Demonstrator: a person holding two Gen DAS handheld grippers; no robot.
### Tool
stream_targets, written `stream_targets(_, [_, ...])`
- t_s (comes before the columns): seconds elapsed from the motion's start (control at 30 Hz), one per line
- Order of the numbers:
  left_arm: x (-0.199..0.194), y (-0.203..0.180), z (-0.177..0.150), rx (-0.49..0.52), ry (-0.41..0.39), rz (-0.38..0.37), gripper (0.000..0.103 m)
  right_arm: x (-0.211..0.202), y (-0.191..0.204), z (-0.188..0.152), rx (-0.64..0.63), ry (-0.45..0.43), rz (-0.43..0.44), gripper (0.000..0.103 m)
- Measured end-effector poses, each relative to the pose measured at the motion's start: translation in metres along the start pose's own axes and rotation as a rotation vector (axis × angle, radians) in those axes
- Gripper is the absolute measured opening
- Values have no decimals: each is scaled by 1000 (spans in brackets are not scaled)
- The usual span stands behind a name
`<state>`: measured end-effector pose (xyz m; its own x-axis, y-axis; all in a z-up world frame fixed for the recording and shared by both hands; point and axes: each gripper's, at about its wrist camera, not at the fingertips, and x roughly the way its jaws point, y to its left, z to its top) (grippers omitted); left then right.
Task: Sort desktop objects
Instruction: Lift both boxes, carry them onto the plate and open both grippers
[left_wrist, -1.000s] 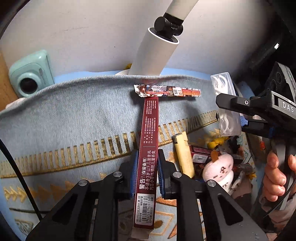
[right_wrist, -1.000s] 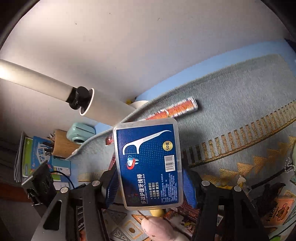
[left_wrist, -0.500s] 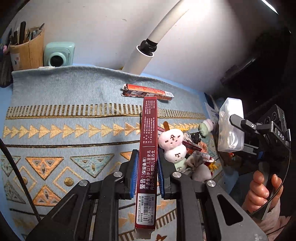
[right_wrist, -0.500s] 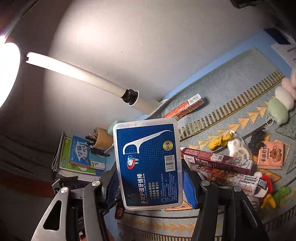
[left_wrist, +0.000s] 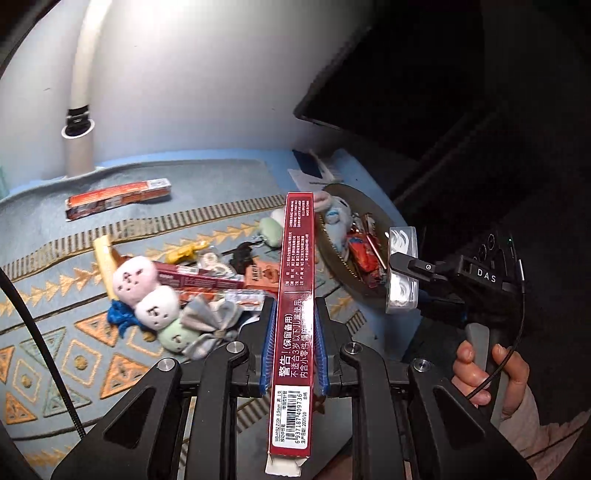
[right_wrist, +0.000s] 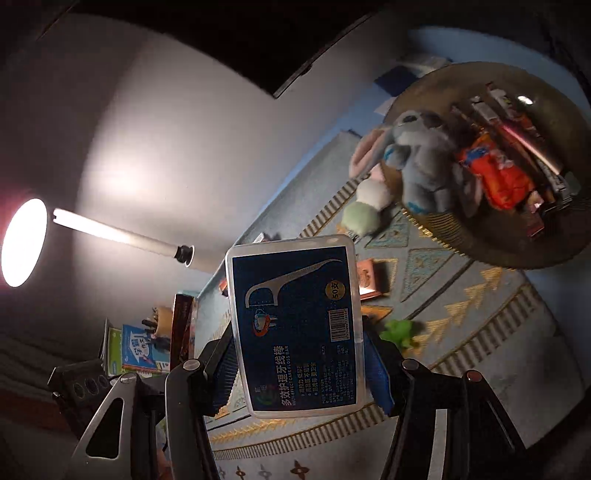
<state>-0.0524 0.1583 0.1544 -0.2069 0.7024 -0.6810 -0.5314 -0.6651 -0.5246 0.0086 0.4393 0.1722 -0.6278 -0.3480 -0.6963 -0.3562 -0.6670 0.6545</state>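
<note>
My left gripper is shut on a long dark red pen box, which sticks out forward over a pile of small items on the patterned mat. The box's far end points at a round dark tray. My right gripper is shut on a clear floss-pick box with a blue label, held in the air over the mat's edge. In the left wrist view that right gripper hangs beside the tray's near rim, in a person's hand. The tray holds a blue plush and red wrappers.
The pile holds a pink, white and green plush string, a grey cloth toy, red boxes and small packets. An orange box lies alone near the back. A white lamp post rises at the back left. A dark monitor stands behind the tray.
Both grippers have swung right and upward with their boxes, from the mat's back part to the pile and the round tray. Neither grip has changed.
</note>
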Motion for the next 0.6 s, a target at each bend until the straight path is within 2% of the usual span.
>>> stream_targets(0.23, [95,-72,38,49,56,-80,16,-60,-70,62,59,-121,-169,58])
stream_targets(0.33, [135,-94,50,41,77,-86,16,-66,-90,92,35,-114,-199,58])
stream_targets(0.5, [196,-117,66,0,108,-62,16,-46,-105,129,-49,-48,-223,58])
stream_targets(0.53, [206,-118,69,-28,111,-62,18,-39,-107,135,-68,-45,-219,59])
stream_targets(0.57, [217,-117,71,-63,129,-61,31,-33,-108,142,-93,-44,-219,59])
stream_targets(0.6, [229,-113,73,-107,156,-59,36,-27,-110,149,-128,-29,-224,61])
